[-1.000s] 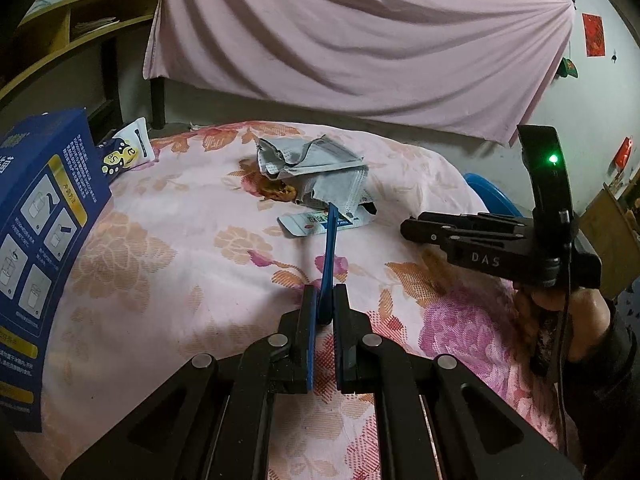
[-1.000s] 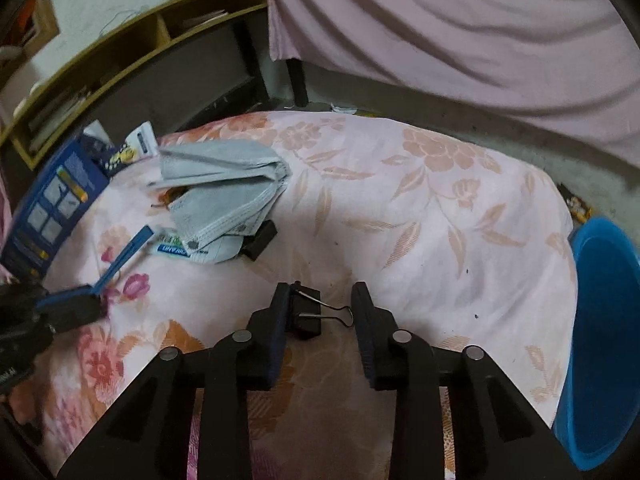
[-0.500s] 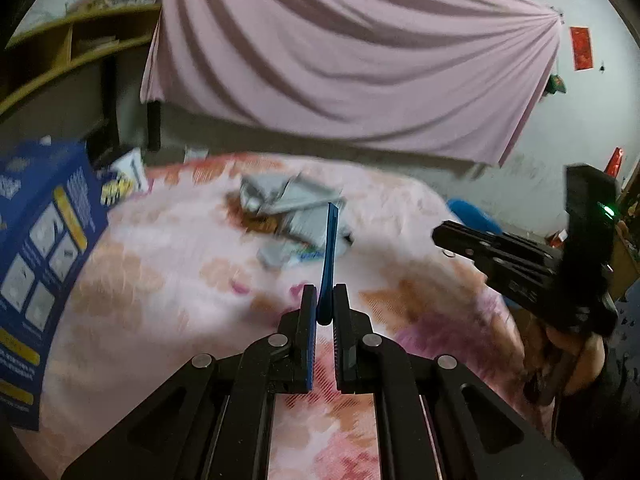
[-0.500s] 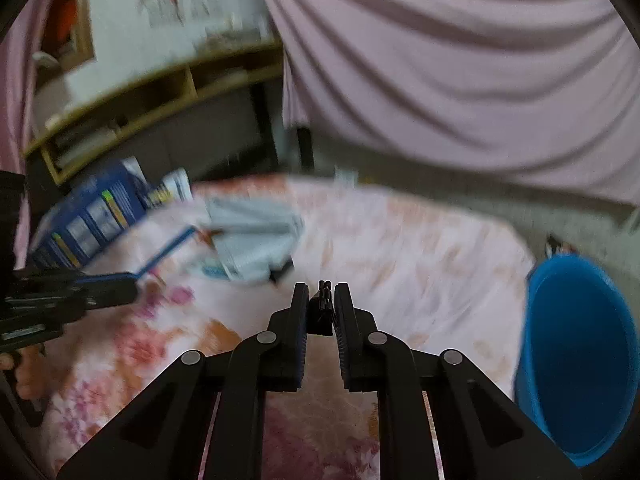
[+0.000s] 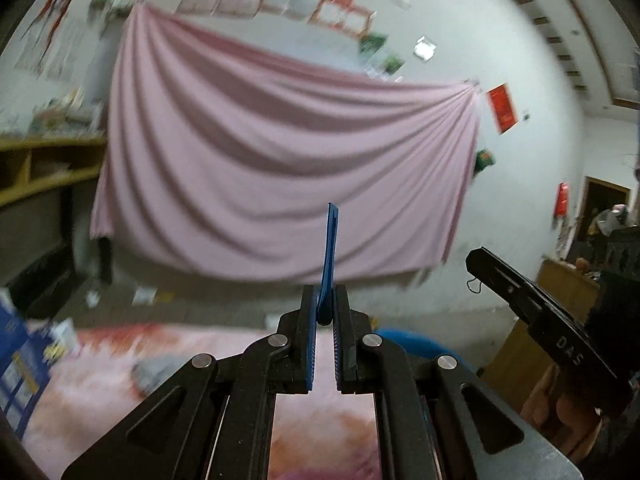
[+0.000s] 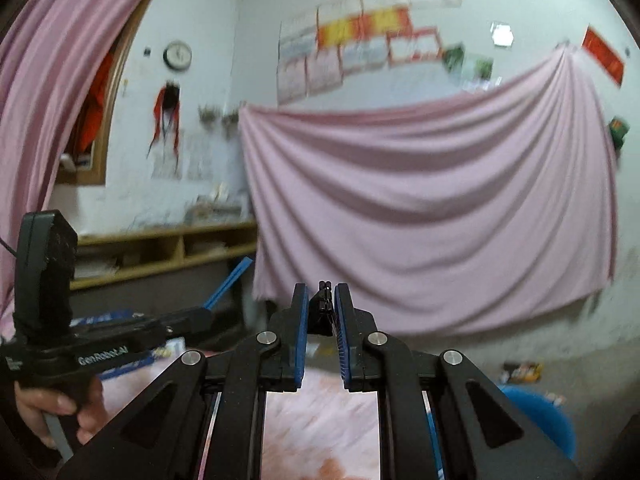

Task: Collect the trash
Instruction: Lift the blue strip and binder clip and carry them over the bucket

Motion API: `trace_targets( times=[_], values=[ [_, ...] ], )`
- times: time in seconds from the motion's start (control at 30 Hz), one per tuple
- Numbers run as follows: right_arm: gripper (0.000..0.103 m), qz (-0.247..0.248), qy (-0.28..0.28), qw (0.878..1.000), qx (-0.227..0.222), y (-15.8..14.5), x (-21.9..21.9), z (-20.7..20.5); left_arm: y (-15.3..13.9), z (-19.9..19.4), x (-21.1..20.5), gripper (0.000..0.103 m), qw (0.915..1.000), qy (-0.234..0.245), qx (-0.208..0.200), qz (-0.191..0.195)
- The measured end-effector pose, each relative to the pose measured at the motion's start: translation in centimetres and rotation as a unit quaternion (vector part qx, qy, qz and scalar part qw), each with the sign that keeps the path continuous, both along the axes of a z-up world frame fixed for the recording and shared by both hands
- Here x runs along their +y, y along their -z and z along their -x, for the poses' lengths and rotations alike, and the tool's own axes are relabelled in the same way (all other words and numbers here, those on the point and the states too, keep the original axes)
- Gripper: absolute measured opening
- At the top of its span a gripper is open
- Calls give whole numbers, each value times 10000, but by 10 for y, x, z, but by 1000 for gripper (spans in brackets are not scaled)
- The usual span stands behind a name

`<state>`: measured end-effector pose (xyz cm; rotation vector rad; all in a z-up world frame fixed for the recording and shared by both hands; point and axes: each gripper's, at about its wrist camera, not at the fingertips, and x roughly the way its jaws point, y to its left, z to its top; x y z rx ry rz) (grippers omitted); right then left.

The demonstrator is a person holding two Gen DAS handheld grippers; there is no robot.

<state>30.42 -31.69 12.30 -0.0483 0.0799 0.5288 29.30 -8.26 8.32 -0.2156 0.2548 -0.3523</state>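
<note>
My left gripper (image 5: 324, 312) is shut on a thin blue plastic strip (image 5: 330, 256) that stands up from its jaws, raised high above the floral table (image 5: 120, 368). It also shows in the right wrist view (image 6: 208, 316) with the blue strip (image 6: 230, 280) sticking out. My right gripper (image 6: 322, 312) is shut on a small black binder clip (image 6: 322, 312), also lifted above the table. It shows at the right of the left wrist view (image 5: 480, 264). A blue bin (image 6: 544, 416) sits low at the right, also seen in the left wrist view (image 5: 416, 342).
A blue box (image 5: 20, 364) stands at the table's left edge. Blurred grey wrappers (image 5: 156, 372) lie on the table. A pink curtain (image 5: 280, 168) hangs behind, with wooden shelves (image 6: 168, 252) to the left.
Both grippers have lifted and tilted up from the table, each still holding its item. The right gripper closed on the binder clip a second ago. The views now face the curtain and wall.
</note>
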Motion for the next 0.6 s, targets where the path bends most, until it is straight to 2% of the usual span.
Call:
trace_targets(
  times=[0.2,0.33,0.5,0.6],
  values=[
    [11,-62,438,9967,-681,-16,-35,8,-26,-4,-54,5,9959,376,-805,-139],
    [11,-124,759,9926,-943,-17,-65,8,-26,-15,-86,5,9914,572,-1160,-213],
    [11,-139,1065,9895,-968,-16,-90,2,-21,-32,-121,5,9878,770,-1327,-278],
    [11,-89,1229,9890,-817,-9,-102,-6,-17,-42,-142,5,9876,881,-1257,-315]
  ],
)
